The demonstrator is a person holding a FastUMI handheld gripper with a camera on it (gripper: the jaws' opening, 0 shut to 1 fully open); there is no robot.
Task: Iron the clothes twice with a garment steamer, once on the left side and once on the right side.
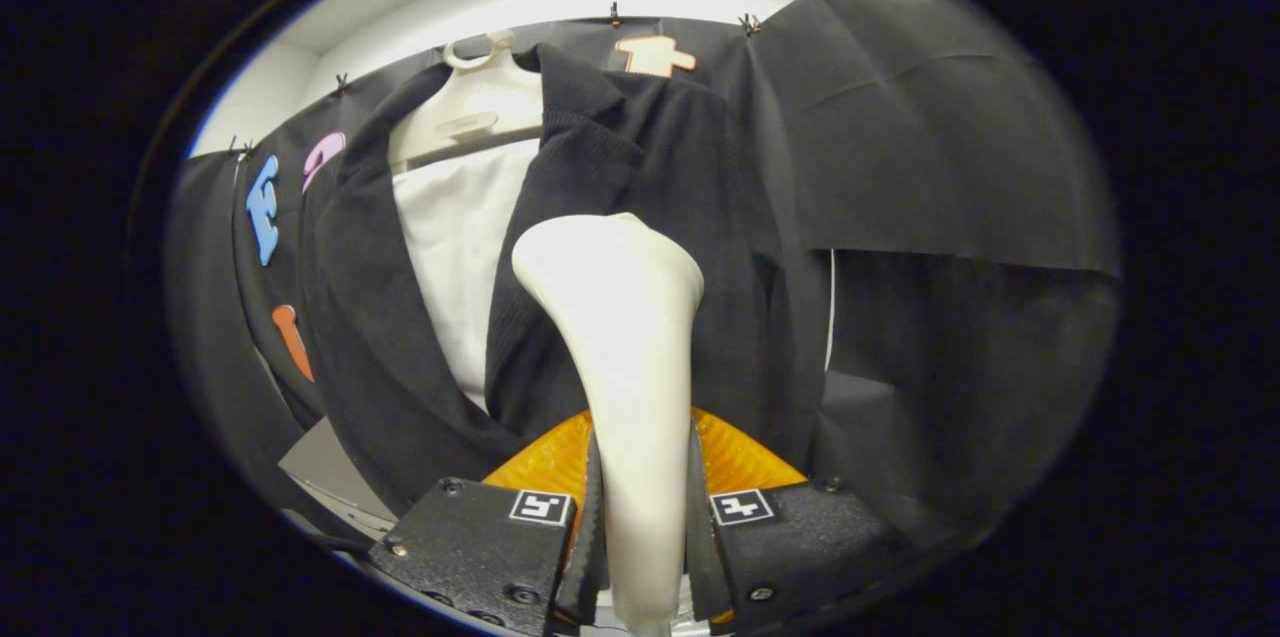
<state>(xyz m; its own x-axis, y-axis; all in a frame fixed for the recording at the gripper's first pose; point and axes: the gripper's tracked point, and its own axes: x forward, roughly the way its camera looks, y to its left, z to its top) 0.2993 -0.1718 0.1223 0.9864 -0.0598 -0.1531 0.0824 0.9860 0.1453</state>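
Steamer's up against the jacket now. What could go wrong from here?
1. The tool is shut on the steamer's smooth narrow handle; the steamer might twist or slip during a stroke.
2. The steamer head sits over one front panel of the dark jacket; the other panel may get skipped.
3. The jacket hangs loosely on a white hanger; pushing could swing it or drag it off.
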